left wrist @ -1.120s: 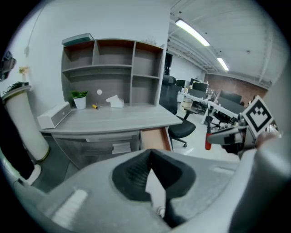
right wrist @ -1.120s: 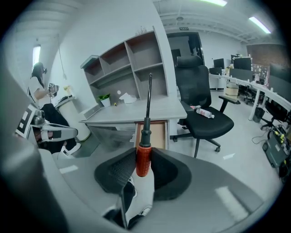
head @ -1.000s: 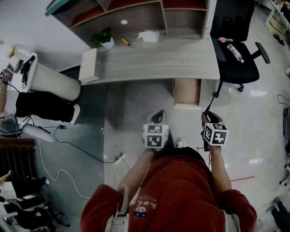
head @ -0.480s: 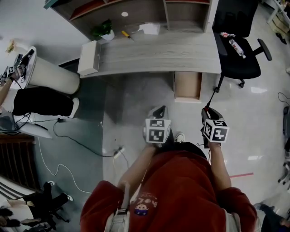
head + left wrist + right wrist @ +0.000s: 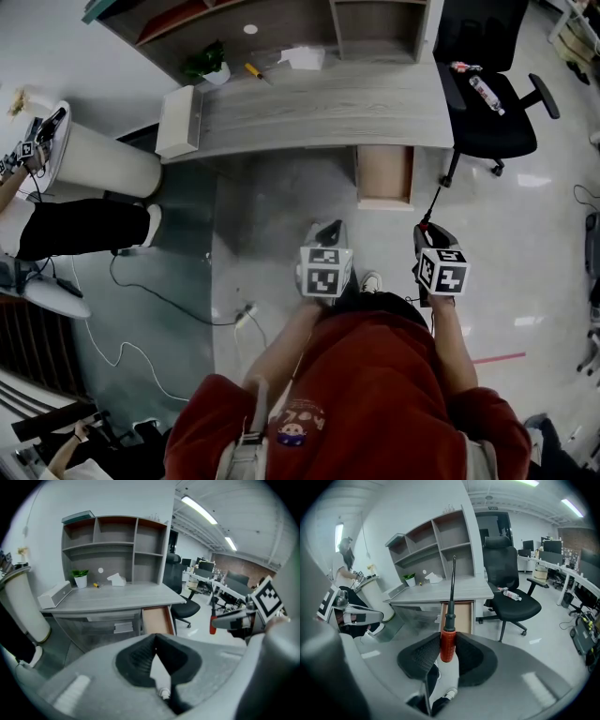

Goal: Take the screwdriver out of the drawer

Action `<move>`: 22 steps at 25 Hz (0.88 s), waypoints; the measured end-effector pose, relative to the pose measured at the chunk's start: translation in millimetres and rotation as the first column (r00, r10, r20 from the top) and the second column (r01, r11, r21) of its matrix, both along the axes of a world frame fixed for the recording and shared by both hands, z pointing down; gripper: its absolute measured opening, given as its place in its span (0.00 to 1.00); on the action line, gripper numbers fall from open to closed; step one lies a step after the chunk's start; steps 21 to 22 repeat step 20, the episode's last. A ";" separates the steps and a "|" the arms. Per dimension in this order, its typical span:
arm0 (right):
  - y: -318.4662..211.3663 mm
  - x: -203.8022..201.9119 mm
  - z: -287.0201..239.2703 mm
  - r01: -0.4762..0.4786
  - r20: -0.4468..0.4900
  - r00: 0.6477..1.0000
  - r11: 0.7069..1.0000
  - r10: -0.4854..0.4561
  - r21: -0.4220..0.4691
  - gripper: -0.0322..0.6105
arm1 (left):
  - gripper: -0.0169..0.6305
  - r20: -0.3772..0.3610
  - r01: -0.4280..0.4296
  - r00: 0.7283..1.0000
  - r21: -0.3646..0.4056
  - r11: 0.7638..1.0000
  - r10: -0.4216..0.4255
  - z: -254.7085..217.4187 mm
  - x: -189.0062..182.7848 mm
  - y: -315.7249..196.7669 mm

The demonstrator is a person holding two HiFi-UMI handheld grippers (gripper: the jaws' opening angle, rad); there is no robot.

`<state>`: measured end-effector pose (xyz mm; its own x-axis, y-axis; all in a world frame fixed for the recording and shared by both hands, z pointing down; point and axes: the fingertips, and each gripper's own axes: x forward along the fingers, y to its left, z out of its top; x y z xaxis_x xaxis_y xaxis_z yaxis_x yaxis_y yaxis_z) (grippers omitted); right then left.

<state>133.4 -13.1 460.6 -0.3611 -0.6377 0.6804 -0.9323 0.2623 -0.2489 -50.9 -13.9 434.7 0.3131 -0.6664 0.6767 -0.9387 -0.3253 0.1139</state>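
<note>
The right claw (image 5: 449, 641) pinches the screwdriver (image 5: 450, 616) by its red handle, and the dark shaft runs straight out from the pads toward the far side of the room. The tool is out of the drawer (image 5: 384, 174) and held above the floor (image 5: 281, 216) close in front of the person, well apart from the bench (image 5: 328, 108). The drawer hangs pulled out beneath the right part of the bench, its wooden inside showing bare. The left claw (image 5: 154, 641) is pressed together with nothing between its ribbed pads, and it sits beside the right one at about the same height, both tilted downward. On the far edge of the bench, toward the left, stand a potted plant (image 5: 208, 67), a small yellow-handled tool (image 5: 253, 70) and a crumpled white paper (image 5: 302, 58), with a shelf unit (image 5: 375, 23) rising behind them. A black office chair (image 5: 487, 56) stands just right of the bench, with a bottle (image 5: 483, 92) lying on its seat.
</note>
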 end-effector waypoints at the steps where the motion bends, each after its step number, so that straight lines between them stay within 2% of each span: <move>1: 0.7 0.7 1.1 0.000 0.001 1.000 1.000 0.000 -0.004 0.21 | 0.02 -0.002 -0.002 1.000 0.000 1.000 0.002 0.2 1.5 0.4; 22: 9.6 13.8 11.1 -0.003 -0.014 1.000 1.000 0.003 -0.030 0.21 | 0.02 -0.004 -0.030 1.000 -0.033 0.999 0.030 8.5 18.9 6.4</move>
